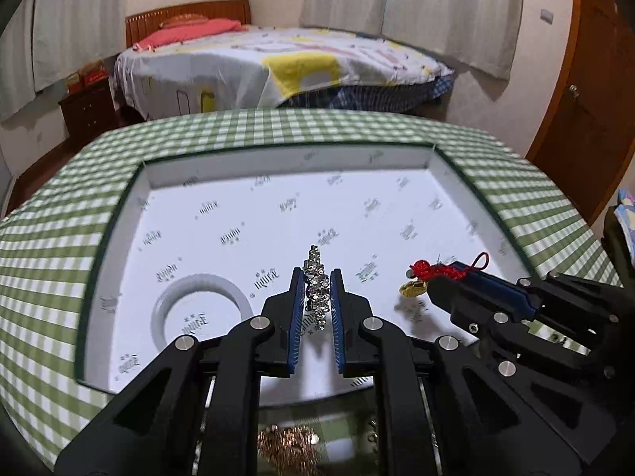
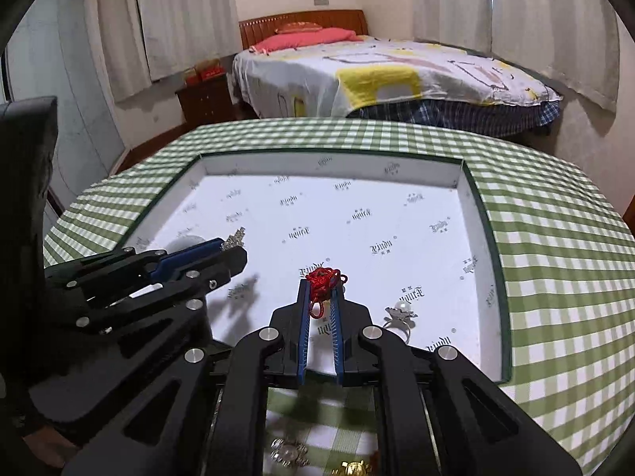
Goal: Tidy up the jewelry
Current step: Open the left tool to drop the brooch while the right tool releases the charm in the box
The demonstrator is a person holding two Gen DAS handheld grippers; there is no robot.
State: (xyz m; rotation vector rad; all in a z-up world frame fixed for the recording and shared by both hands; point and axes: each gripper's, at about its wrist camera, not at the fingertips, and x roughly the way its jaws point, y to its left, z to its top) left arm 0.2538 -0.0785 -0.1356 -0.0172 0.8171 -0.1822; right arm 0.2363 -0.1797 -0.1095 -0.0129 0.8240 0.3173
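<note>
With the left gripper (image 1: 317, 297) pinching the sparkly chain (image 1: 317, 289) and the right gripper (image 2: 320, 297) pinching the red charm (image 2: 323, 277), lower both gently over the box (image 1: 278, 166) before letting go.

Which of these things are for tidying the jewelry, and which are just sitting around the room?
For the job:
sparkly bracelet in the left gripper
red cord charm in the right gripper
pearl ring
white box

Just lying about:
bed
pink pillow
curtains
</note>
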